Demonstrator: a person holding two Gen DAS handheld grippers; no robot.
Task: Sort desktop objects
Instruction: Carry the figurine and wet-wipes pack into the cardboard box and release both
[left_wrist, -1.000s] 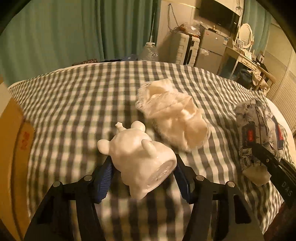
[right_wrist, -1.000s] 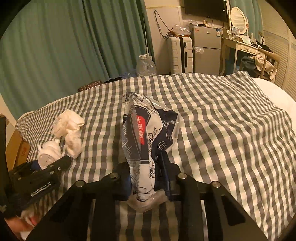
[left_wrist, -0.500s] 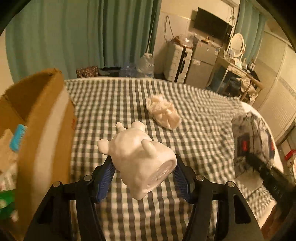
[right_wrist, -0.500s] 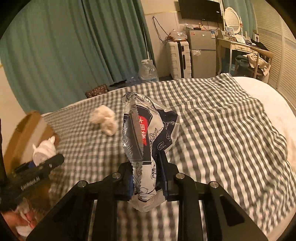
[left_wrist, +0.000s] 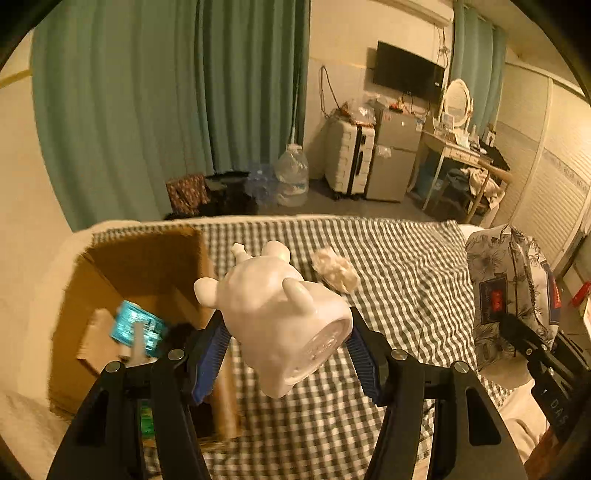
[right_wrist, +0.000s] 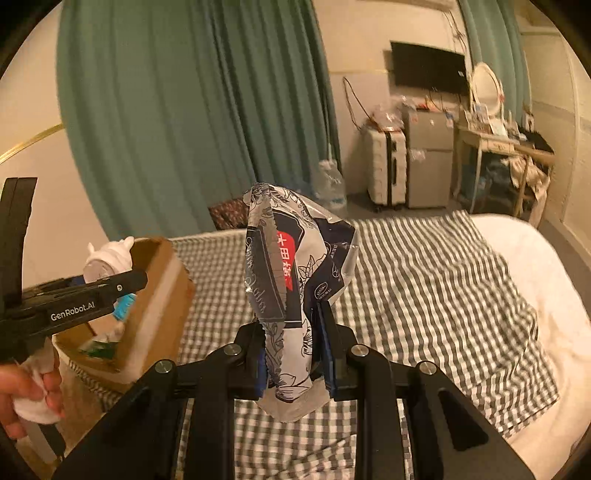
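Checked cloth (left_wrist: 388, 266) covered the bed, its far edge ending short of the teal curtains (left_wrist: 166, 110), with open floor beyond toward a white suitcase (left_wrist: 349, 162) and a water jug (left_wrist: 291, 175). At the cloth's left edge stood an open cardboard box (left_wrist: 147, 254), a teal packet (left_wrist: 138, 326) lying inside.

Held above the cloth just beside the box's right wall, the left gripper (left_wrist: 286, 345) was clamped on a white animal figurine (left_wrist: 280, 310), its round base facing the camera. A crumpled white wad (left_wrist: 334, 269) lay on the cloth beyond it, apart from everything else.

Well to the right, the right gripper (right_wrist: 293, 349) pinched a floral-printed packet (right_wrist: 291, 273) upright in the air over the cloth. Bare checked fabric stretched out to the bed's right edge (right_wrist: 535, 280).
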